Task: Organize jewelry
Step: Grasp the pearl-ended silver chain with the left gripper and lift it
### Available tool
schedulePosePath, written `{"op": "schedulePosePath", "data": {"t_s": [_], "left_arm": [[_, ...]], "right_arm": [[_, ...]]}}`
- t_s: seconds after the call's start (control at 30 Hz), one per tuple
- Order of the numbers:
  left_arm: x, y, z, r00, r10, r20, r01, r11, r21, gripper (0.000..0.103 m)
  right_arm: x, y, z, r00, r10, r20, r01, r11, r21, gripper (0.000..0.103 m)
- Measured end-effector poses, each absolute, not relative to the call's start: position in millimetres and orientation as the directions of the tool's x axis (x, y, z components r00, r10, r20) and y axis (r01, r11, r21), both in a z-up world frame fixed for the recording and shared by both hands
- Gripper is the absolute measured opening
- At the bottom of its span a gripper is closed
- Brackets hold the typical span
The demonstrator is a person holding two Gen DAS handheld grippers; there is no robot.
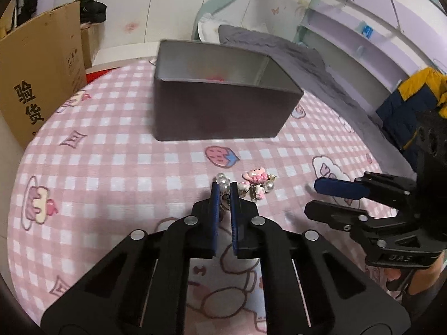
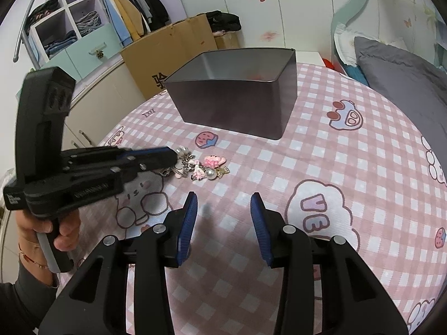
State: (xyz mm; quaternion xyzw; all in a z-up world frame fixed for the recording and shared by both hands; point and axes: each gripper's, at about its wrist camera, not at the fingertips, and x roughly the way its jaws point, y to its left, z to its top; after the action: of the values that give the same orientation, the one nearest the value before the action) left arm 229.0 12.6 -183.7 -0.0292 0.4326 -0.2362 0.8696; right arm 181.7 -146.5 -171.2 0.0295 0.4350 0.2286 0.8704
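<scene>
Two hand-held grippers: left hand-held gripper (image 1: 223, 192) clamped on charm bracelet (image 1: 251, 185), links partly hidden; right hand-held gripper (image 2: 223, 203) released, empty.

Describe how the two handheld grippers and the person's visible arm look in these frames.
Both the left gripper and the right gripper are black plastic linkages with round silver pivot pins and ribbed blue pads. The left gripper has a blocky black housing with slots above a grey-edged handle. The hand wears thin red and gold bracelets and a dark grey sleeve.
</scene>
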Motion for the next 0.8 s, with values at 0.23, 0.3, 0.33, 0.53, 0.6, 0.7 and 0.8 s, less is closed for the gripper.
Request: {"op": "schedulePosePath", "data": {"t_s": [0.23,0.3,0.33,0.53,0.6,0.7,0.8], "left_arm": [[223.2,38.0,-169.9,0.544,-0.453,-0.707,0.349,0.888,-0.3,0.007],[220.5,44.9,-166.2,0.548,-0.467,-0.694,0.343,0.882,-0.322,0.007],[218.9,48.6,-164.0,0.555,-0.464,-0.69,0.336,0.884,-0.324,0.007],[209.7,63.7,-155.6,0.584,-0.444,-0.68,0.307,0.896,-0.322,0.007],[207.4,67.6,-154.0,0.589,-0.439,-0.678,0.303,0.898,-0.319,0.007],[205.0,72.4,-152.6,0.592,-0.437,-0.677,0.297,0.9,-0.32,0.007],[204.9,75.2,-153.9,0.592,-0.435,-0.679,0.297,0.9,-0.319,0.007]], "right_arm": [[181.0,-131.7,-166.8,0.514,0.43,-0.742,-0.405,0.884,0.233,0.037],[180.7,-126.0,-164.5,0.515,0.428,-0.743,-0.417,0.882,0.219,0.037],[180.8,-123.7,-163.8,0.514,0.429,-0.743,-0.423,0.88,0.215,0.037],[186.3,-99.5,-162.6,0.495,0.46,-0.737,-0.485,0.85,0.205,0.037],[189.5,-89.8,-163.0,0.487,0.466,-0.739,-0.504,0.841,0.198,0.037],[197.8,-74.9,-167.5,0.47,0.465,-0.75,-0.529,0.829,0.182,0.037],[205.7,-64.4,-175.7,0.489,0.392,-0.779,-0.52,0.848,0.1,0.037]]}}
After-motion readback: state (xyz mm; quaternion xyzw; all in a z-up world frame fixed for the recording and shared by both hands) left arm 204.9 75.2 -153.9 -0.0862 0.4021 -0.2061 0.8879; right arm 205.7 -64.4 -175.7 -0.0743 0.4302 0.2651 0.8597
